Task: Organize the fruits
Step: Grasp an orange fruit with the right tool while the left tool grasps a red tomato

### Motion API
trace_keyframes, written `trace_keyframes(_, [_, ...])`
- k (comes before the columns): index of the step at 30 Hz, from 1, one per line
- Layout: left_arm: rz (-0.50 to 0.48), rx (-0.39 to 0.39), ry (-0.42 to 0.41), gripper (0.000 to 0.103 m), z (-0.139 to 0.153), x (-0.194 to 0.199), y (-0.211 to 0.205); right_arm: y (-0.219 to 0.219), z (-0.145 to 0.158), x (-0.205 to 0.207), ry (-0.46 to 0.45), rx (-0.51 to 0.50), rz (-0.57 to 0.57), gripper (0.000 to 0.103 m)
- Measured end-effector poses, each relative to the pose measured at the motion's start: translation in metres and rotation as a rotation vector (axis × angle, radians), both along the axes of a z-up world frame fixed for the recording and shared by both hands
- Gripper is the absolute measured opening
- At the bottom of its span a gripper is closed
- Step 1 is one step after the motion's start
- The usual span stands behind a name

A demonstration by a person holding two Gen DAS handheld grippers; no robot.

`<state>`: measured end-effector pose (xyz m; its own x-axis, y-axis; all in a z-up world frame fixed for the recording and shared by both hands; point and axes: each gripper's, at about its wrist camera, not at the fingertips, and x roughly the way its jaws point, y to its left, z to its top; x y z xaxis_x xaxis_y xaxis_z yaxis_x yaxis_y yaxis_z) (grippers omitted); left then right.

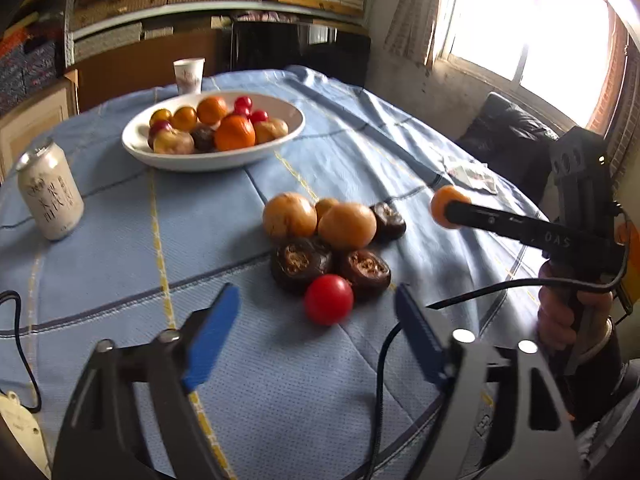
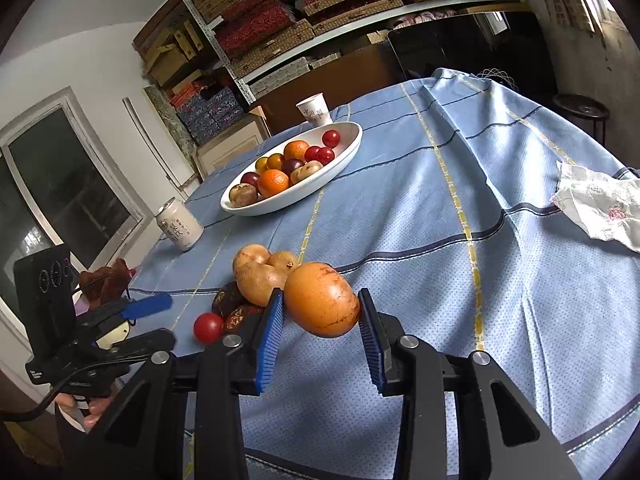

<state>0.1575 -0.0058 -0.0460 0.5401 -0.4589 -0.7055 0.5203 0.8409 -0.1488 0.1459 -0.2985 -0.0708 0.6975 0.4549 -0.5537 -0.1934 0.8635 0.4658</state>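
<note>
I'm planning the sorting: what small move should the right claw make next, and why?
Probably carry the orange fruit toward the white bowl. The right claw already pinches it, off the cloth, and the bowl holds the sorted fruit.

Left gripper fingers straddle open before a red tomato.

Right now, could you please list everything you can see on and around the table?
bowl: one, white, far side, full of mixed fruit
loose pile: tan and dark fruits, table middle
red fruit: one, nearest edge of pile
held fruit: one, orange-tan, lifted clear
can: one, white, left
paper cup: one, white, behind bowl
cloth: one, white, crumpled, right
tablecloth: blue, striped
left gripper: open, near red fruit
right gripper: shut on held fruit
</note>
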Motion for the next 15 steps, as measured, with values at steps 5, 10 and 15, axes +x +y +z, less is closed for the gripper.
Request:
trace_keyframes(5, [-0.022,0.013,0.018,0.066,-0.006,0.001,-0.005,-0.002,-0.001,0.0,0.001,0.008,0.001,0.038])
trace_keyframes(10, [-0.069,0.015,0.05,0.054,-0.011,0.004,-0.014,-0.002,-0.001,-0.001,-0.001,0.01,0.006,0.038])
trace_keyframes(15, [-0.081,0.019,0.073,0.046,-0.015,0.007,-0.018,0.001,-0.002,-0.001,-0.001,0.009,0.008,0.039])
